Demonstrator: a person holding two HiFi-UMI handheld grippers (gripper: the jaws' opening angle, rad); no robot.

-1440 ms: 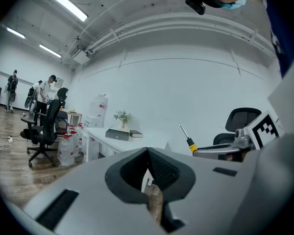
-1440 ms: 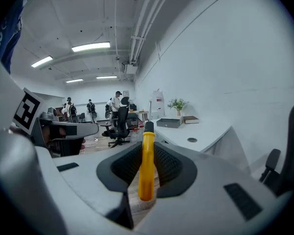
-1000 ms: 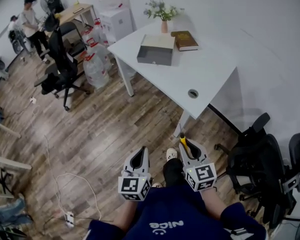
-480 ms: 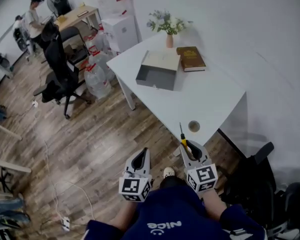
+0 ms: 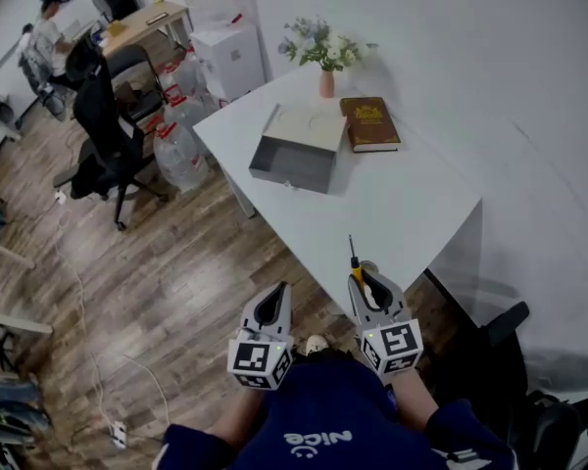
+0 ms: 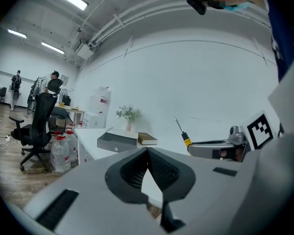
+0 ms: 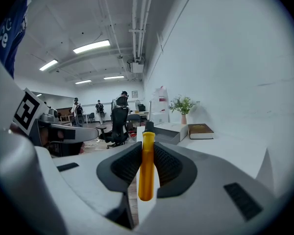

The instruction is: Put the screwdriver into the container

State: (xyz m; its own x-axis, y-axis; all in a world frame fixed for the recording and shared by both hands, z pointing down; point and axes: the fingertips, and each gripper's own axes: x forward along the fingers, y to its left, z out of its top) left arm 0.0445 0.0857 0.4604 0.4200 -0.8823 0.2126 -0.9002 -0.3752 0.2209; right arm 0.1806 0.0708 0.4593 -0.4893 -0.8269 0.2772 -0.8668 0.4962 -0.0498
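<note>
On the right gripper [image 7: 147, 153], fingers pinch the yellow-handled screwdriver [image 7: 147, 173]; the left gripper [image 6: 147, 153] has fingers pressed together. The shirt [image 5: 318, 429] reads "nice".

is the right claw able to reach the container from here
Likely not yet: the right claw, shut on the screwdriver, hangs at the near edge of the table; the container sits far across, with nothing between.

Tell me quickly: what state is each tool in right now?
Left tool: closed, holding nothing.
Right tool: closed on the screwdriver, gripping its yellow handle.
</note>
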